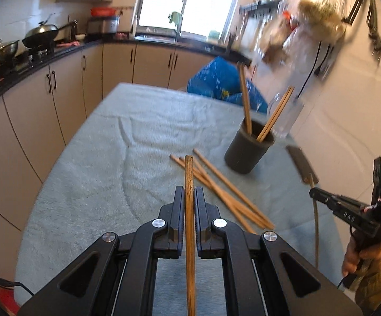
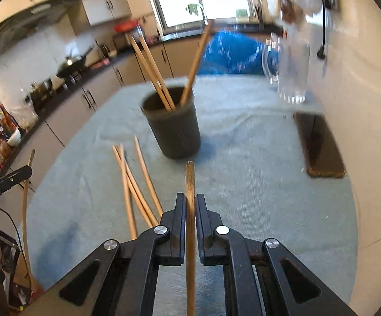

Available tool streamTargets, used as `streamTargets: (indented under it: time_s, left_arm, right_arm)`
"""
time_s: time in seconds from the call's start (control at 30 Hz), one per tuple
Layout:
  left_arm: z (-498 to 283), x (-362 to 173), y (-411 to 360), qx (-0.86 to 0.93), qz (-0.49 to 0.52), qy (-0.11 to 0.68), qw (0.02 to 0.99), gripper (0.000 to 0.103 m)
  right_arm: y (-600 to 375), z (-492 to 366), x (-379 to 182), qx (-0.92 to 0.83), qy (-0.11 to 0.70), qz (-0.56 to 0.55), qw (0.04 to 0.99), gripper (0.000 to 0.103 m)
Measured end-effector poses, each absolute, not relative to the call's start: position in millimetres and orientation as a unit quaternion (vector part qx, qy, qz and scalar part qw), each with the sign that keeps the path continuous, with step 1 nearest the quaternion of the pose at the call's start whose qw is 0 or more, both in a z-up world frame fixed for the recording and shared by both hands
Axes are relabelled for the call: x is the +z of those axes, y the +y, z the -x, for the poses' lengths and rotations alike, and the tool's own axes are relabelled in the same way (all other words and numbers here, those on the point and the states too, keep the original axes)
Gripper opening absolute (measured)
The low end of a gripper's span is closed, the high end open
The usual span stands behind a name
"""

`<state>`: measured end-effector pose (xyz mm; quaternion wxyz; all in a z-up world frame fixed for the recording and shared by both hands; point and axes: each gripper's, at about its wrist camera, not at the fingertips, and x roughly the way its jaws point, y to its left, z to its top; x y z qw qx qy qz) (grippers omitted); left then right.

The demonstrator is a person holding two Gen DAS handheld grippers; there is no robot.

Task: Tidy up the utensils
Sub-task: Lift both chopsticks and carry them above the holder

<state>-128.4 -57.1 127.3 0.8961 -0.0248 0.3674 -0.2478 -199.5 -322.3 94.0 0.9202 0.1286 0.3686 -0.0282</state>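
My left gripper (image 1: pixel 189 193) is shut on a wooden chopstick (image 1: pixel 189 173) that sticks out forward above the table. My right gripper (image 2: pixel 190 200) is shut on another chopstick (image 2: pixel 190 179), also pointing forward. A dark cup (image 1: pixel 248 148) stands on the light blue cloth (image 1: pixel 111 142) with three chopsticks upright in it; it also shows in the right wrist view (image 2: pixel 176 129). Several loose chopsticks (image 1: pixel 224 194) lie on the cloth in front of the cup, and in the right wrist view (image 2: pixel 135 184). The right gripper shows at the right of the left wrist view (image 1: pixel 314 192).
A clear glass jug (image 2: pixel 293 73) stands at the far right by the wall. A dark flat pad (image 2: pixel 319 144) lies right of the cup. A blue bag (image 1: pixel 222 81) is beyond the table. Kitchen cabinets and a counter (image 1: pixel 58 52) run along the left.
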Motion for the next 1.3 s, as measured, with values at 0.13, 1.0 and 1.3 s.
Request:
streamTargets:
  time_s: [0.13, 1.0, 1.3]
  left_arm:
    - [139, 146, -56, -0.258, 0.044, 0.336, 0.905, 0.006]
    - [23, 262, -195, -0.278, 0.120, 0.148, 0.942, 0.006]
    - [-36, 225, -241, -0.254, 0.140, 0.155, 0.944, 0.006]
  right_arm:
    - [-322, 209, 112, -0.029, 0.329, -0.132, 0.935, 0.007]
    - [-369, 116, 236, -0.044, 0.024, -0.231, 0.972, 0.008]
    - [-374, 69, 211, -0.104, -0.004, -0.202, 0.974, 0.008]
